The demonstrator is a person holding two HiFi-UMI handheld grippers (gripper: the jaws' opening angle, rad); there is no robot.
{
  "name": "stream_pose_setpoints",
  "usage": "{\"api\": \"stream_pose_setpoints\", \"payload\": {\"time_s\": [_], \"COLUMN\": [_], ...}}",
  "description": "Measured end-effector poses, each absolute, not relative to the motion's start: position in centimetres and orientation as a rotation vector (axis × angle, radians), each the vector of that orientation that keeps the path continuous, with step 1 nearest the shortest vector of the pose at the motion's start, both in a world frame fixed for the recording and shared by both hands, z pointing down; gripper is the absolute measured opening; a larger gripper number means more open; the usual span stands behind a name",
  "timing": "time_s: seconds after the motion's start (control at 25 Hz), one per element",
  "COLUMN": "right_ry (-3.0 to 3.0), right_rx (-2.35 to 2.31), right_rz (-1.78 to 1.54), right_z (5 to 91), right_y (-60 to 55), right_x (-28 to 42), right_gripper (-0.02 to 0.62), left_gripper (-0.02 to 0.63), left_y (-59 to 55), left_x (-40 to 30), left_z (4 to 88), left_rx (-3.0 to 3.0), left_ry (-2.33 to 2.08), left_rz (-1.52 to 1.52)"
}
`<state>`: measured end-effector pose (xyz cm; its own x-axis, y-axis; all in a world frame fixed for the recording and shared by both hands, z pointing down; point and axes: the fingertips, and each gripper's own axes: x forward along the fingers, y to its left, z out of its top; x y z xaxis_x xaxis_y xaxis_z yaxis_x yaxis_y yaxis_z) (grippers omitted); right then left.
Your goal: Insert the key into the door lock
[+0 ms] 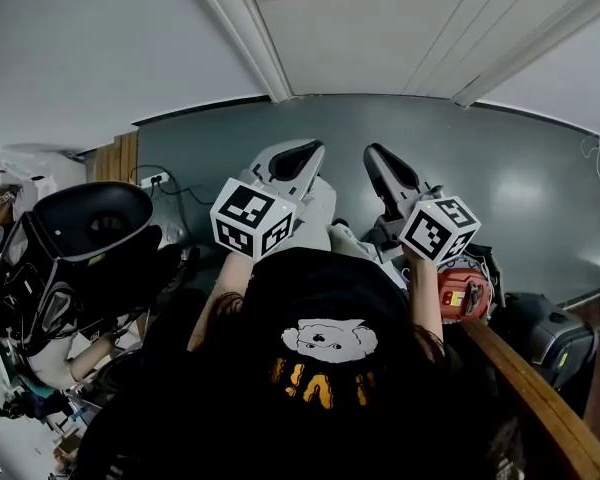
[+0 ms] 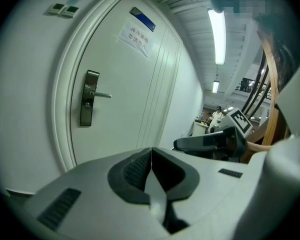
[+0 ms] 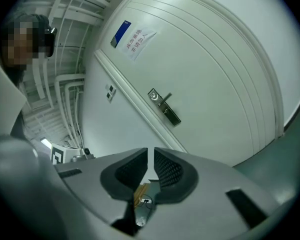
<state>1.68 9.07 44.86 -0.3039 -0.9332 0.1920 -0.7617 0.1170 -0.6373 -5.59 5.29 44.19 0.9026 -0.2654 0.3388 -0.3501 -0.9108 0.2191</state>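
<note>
The white door [image 2: 125,99] carries a metal lock plate with a lever handle [image 2: 90,98], which appears tilted in the right gripper view [image 3: 164,107]. No key shows in any view. My left gripper [image 2: 151,151] is shut, pads touching, and points towards the door from well back. My right gripper [image 3: 151,155] is shut but for a thin slit, with nothing visible between its pads. In the head view both grippers, left [image 1: 302,156] and right [image 1: 380,163], are held up side by side above the grey floor, short of the door [image 1: 380,28]. The right gripper also appears in the left gripper view [image 2: 205,143].
A paper notice [image 2: 136,38] and a blue sign [image 2: 142,19] hang high on the door. Beside the frame are wall switches [image 2: 64,9]. To my left is a black helmet-like object [image 1: 80,248], to my right a red device [image 1: 463,293], a black case [image 1: 550,333] and a wooden rail [image 1: 540,398].
</note>
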Motion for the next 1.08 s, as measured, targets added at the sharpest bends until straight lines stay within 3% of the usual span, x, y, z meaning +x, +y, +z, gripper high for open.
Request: {"api": "stream_pose_setpoints", "payload": {"time_s": [1.08], "right_ry": [2.12], "right_rx": [-1.757], "right_rz": [-0.931], "right_z": [45.7], "right_y": [11.3], "right_x": [4.2], "right_gripper": [0.02], "left_gripper": [0.009], "left_y": [7.7], "left_x": [-6.2], "left_z": [45.7], "left_rx": [2.777], "left_ry": [-0.453], "left_rz": [0.509]}}
